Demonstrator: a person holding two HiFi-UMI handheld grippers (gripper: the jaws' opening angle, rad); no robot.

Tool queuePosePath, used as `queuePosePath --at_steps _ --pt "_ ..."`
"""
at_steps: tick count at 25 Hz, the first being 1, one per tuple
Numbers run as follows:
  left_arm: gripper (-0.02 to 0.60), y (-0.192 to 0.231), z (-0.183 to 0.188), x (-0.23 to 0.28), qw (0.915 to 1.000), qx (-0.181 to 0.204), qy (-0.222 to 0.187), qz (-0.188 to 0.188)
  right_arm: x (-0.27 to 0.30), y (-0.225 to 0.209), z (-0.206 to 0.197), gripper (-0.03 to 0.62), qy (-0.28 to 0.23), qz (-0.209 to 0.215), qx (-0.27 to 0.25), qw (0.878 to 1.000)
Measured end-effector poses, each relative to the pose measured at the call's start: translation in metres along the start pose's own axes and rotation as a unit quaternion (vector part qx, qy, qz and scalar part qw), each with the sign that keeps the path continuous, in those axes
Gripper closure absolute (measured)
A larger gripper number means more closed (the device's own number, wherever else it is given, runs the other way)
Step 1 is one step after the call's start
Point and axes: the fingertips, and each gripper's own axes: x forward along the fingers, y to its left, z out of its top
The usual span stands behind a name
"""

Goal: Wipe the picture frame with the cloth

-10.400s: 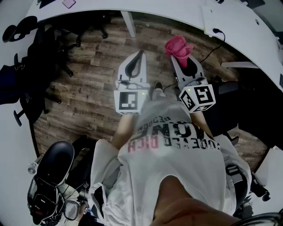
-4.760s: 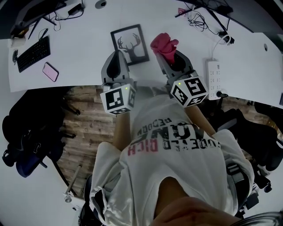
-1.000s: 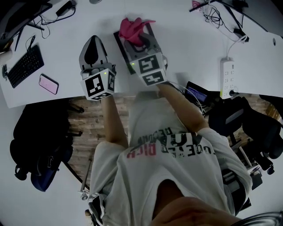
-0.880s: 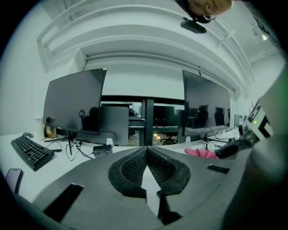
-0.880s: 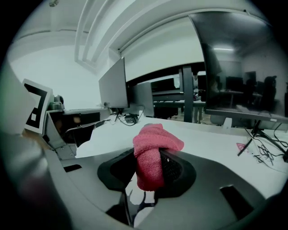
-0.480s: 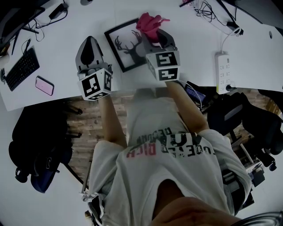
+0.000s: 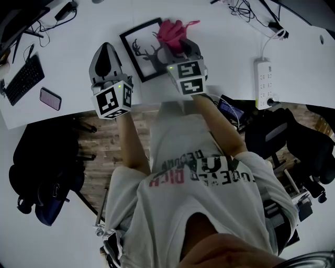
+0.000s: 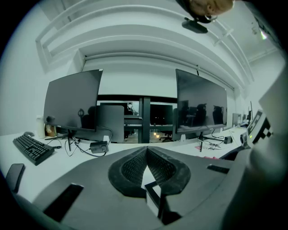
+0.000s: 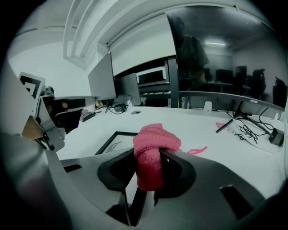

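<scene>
A black picture frame (image 7: 140,48) with a deer print lies flat on the white desk (image 7: 220,36). My right gripper (image 7: 175,41) is shut on a pink cloth (image 7: 172,30), and the bunched cloth sits over the frame's upper right part. In the right gripper view the cloth (image 9: 152,155) hangs between the jaws of the right gripper (image 9: 150,158), with the frame (image 9: 113,140) just ahead and to the left. My left gripper (image 7: 107,52) hovers left of the frame, holding nothing. Its jaws meet at the tips in the left gripper view (image 8: 146,150).
A keyboard (image 7: 21,78) and a phone (image 7: 50,98) lie at the desk's left. A power strip (image 7: 266,76) and cables (image 7: 246,8) are at the right. Two monitors (image 8: 72,105) (image 8: 200,108) stand at the back. Office chairs (image 7: 282,138) stand below the desk edge.
The person came from open floor to the desk. In the last second the right gripper carried the cloth rightward across the frame, then slightly back left. The left gripper stayed beside the frame.
</scene>
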Motion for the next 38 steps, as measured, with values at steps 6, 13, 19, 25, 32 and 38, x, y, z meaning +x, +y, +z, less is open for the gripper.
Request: queuePosePath --at_steps 6,13,19,25,32,38 --pt "0.584 0.006 -0.001 -0.002 1.0000 -0.001 0.001 0.009 0.007 0.003 -0.008 0.479 0.008 0.000 -0.022 1.000" --pt "0.584 0.009 -0.001 -0.005 0.9999 -0.003 -0.001 0.012 0.007 0.004 -0.008 0.479 0.016 -0.012 -0.030 0.999" --pt "0.584 0.014 -0.002 -0.007 0.9999 -0.005 -0.001 0.014 0.009 0.012 -0.008 0.479 0.017 -0.010 -0.036 0.999" --pt "0.584 0.020 -0.002 -0.009 0.9998 -0.007 -0.003 0.016 0.013 0.027 -0.014 0.479 0.026 -0.001 -0.040 0.999" --pt "0.584 0.026 -0.005 -0.013 0.9998 -0.011 -0.001 0.015 0.016 0.032 -0.012 0.479 0.028 -0.005 -0.041 0.999" --pt "0.584 0.029 -0.006 -0.013 0.9999 -0.013 -0.002 0.011 0.018 0.045 -0.012 0.479 0.029 0.008 -0.037 0.999"
